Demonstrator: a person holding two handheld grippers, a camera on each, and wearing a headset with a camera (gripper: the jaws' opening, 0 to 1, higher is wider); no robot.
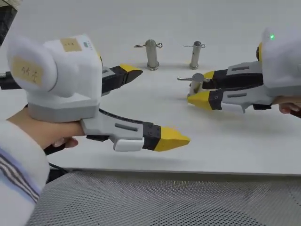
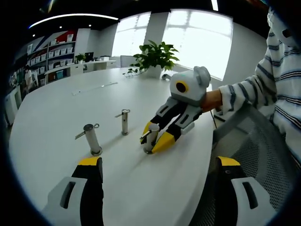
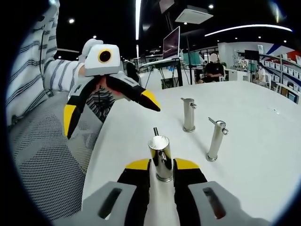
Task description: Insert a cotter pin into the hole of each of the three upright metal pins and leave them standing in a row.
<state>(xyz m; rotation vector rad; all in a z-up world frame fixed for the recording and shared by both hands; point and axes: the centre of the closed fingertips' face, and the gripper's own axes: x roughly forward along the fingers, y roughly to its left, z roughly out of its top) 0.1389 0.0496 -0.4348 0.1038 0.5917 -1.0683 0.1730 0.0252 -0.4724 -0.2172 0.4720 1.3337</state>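
Observation:
Two upright metal pins stand at the back of the white table, the left pin (image 1: 151, 54) (image 2: 91, 139) (image 3: 216, 140) and the middle pin (image 1: 196, 54) (image 2: 124, 121) (image 3: 188, 114), each with a cotter pin through its head. A third metal pin (image 1: 197, 81) (image 2: 151, 136) (image 3: 161, 157) stands nearer, with a thin cotter pin (image 1: 185, 78) sticking out to its left. My right gripper (image 1: 198, 87) (image 2: 157, 136) (image 3: 162, 165) is shut on this third pin, one yellow tip on each side. My left gripper (image 1: 160, 104) (image 2: 159, 162) (image 3: 110, 120) hovers wide open in front, holding nothing.
The white table (image 1: 225, 146) ends at a near edge, with a grey mesh chair (image 1: 164, 202) below it. A potted plant (image 2: 153, 56) stands at the table's far end. People sit at desks in the distance (image 3: 214, 68).

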